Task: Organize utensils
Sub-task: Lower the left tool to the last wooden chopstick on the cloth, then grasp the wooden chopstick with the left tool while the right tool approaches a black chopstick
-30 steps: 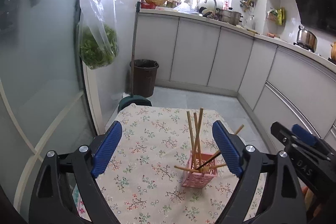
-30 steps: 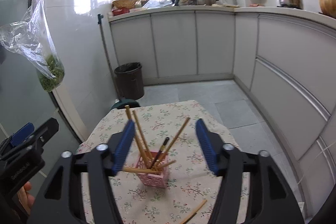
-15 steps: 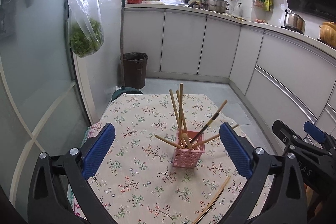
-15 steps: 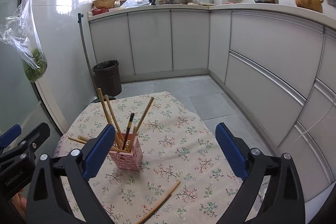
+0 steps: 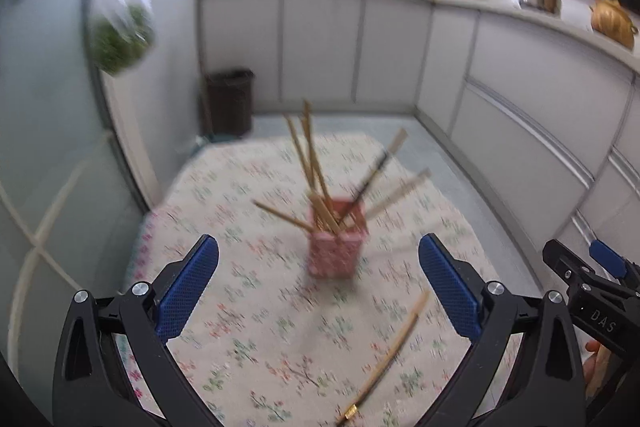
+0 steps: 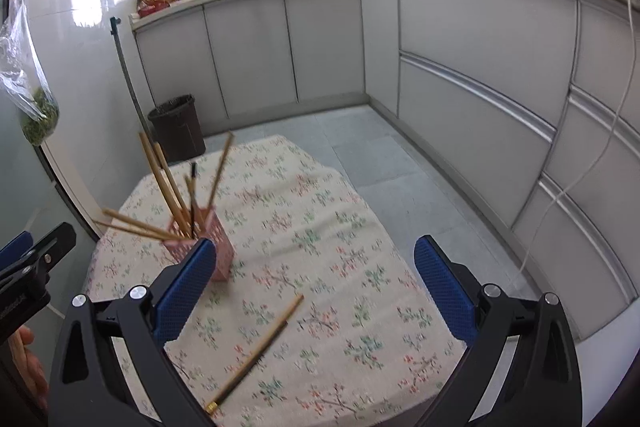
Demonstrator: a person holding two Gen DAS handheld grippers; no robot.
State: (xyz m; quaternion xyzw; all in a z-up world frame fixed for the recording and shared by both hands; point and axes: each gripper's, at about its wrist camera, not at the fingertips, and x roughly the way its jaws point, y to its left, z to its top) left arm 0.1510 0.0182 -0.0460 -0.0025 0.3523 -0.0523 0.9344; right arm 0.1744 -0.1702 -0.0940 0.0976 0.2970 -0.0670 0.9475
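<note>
A pink perforated holder [image 5: 337,247] stands on the floral tablecloth [image 5: 248,291] with several wooden chopsticks [image 5: 310,167] and one dark one sticking out. It also shows in the right wrist view [image 6: 219,247], at the left behind my left finger. A loose pair of chopsticks [image 6: 256,347] lies flat on the cloth nearer me, also seen in the left wrist view [image 5: 384,355]. My left gripper [image 5: 318,291] is open and empty above the cloth. My right gripper [image 6: 316,291] is open and empty, above the loose pair.
The table's far and right edges drop to a tiled floor [image 6: 380,147]. A dark bin [image 6: 178,127] stands by the cabinets [image 6: 480,75]. A bag of greens [image 6: 34,107] hangs at the left by the glass door. The other gripper shows at each view's edge [image 5: 592,291].
Both grippers have pulled back and risen from the holder. The right view has swung right, so the holder sits at its left and the loose pair lies between the fingers. The left view is blurred.
</note>
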